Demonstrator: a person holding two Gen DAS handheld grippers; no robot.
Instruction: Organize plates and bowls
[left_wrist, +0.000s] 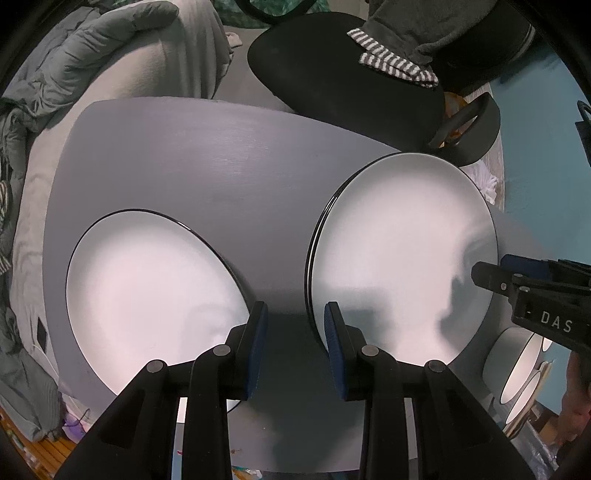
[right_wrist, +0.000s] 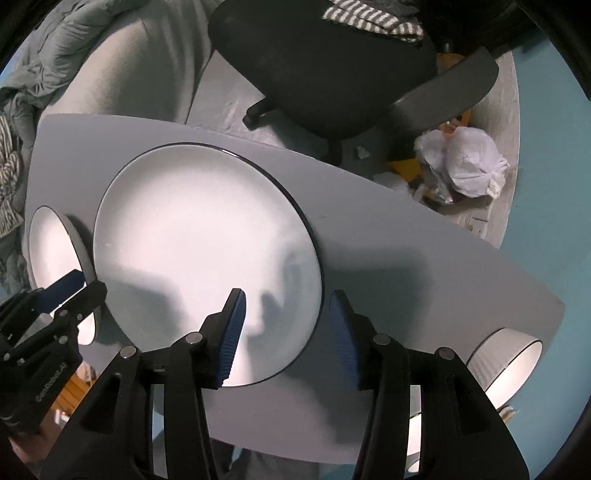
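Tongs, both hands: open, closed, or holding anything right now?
Left tongs: open, empty, over bare table between the single plate and the plate stack.
Right tongs: open, straddling the stack's rim, not gripping.

Lettering on right gripper (left_wrist: 480, 273): white capitals "DAS" on the black body, at about 4 o'clock in the left wrist view; any further letters run out of frame.
Lettering on left gripper (right_wrist: 86, 284): small pale print along the black body, at about 8 o'clock in the right wrist view; too blurred to read.
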